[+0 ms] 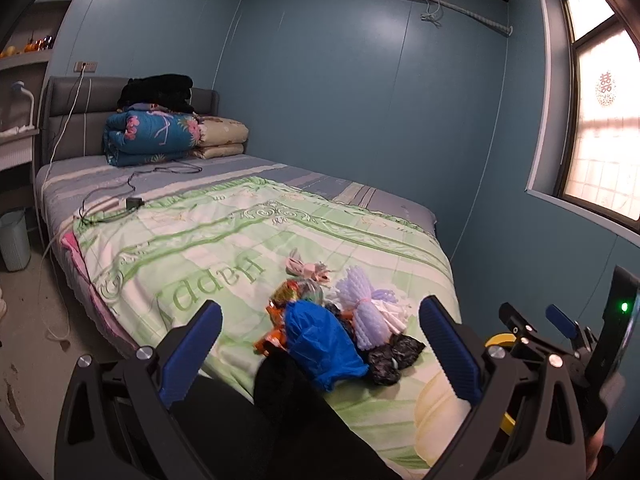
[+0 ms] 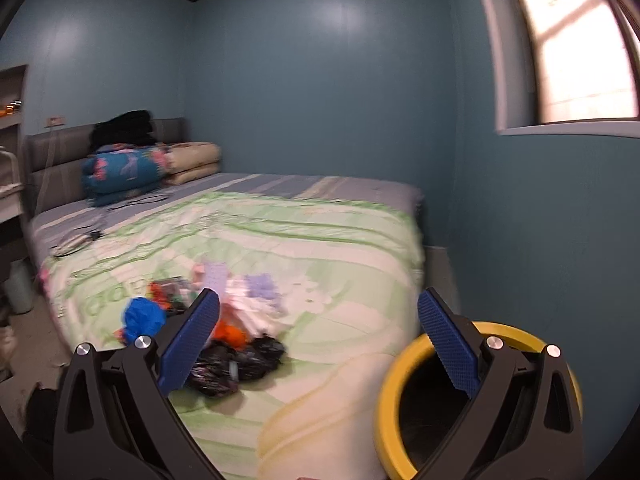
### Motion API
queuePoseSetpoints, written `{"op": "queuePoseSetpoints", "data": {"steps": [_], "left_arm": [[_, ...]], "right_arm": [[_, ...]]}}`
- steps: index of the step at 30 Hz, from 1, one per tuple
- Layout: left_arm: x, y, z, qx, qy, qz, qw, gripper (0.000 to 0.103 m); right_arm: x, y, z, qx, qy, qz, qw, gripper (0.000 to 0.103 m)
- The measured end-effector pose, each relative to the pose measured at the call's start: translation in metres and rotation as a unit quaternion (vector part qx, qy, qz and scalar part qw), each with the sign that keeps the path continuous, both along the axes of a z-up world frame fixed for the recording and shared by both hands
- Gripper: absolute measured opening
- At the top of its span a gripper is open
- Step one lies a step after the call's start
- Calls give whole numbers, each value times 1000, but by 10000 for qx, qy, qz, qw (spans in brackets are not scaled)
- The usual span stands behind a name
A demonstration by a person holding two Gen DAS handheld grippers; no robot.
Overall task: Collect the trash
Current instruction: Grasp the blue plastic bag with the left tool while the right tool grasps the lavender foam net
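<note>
Left wrist view: left gripper jaws spread wide, empty | trash pile on bed quilt, between jaws | right gripper jaws wide apart, empty | yellow bin beside bed, under right jaw

Both wrist views face the bed closely; right seems blurred.

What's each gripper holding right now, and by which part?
Nothing. The left gripper and right gripper are both open and empty; the trash pile lies untouched on the bed.
</note>
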State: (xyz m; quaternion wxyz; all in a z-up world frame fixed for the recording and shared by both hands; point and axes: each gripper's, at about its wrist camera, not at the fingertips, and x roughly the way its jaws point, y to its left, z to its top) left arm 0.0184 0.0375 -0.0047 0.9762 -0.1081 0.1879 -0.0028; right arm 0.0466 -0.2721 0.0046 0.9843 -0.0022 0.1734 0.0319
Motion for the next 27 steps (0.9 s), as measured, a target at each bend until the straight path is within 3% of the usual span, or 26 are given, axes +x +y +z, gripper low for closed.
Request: {"op": "queuePoseSetpoints", "data": {"steps": [6,8,11,13,15,17,18,21,24,27], "left_arm": [[30,-6,-9,714,433,-368,9958,95],[46,-10,-18,806,695,-478,9932,95],[68,-14,-36,810,1130,-606,9884,95],[79,-16,-46,794,1321,-699,9856,95],[91,-20,-57,862,1557,-666,9818,95],[99,-21,-64,857,1686,-636,9799,95],[102,-22,-67,882,1723,-639,9790,95],[110,-23,-74,900,1807,-643,9773,95],[119,-17,-78,602,1867,-692,9781,95],[129,-11,-81,347,1908,-592,9792,95]], "right_arm": [[56,2,1,135,671,776,9946,95],[79,6,-1,289,1145,1149,9863,95],[120,22,-8,451,2055,1774,9614,95],[142,36,-14,566,2635,2234,9367,95],[158,47,-17,721,3055,2317,9207,95],[174,58,-18,1073,3519,2598,8928,95],[179,62,-18,1179,3639,2669,8846,95],[189,81,-19,1136,3892,2756,8716,95],[205,87,-31,1371,4315,2752,8481,95],[212,89,-40,1460,4479,2702,8397,95]]}}
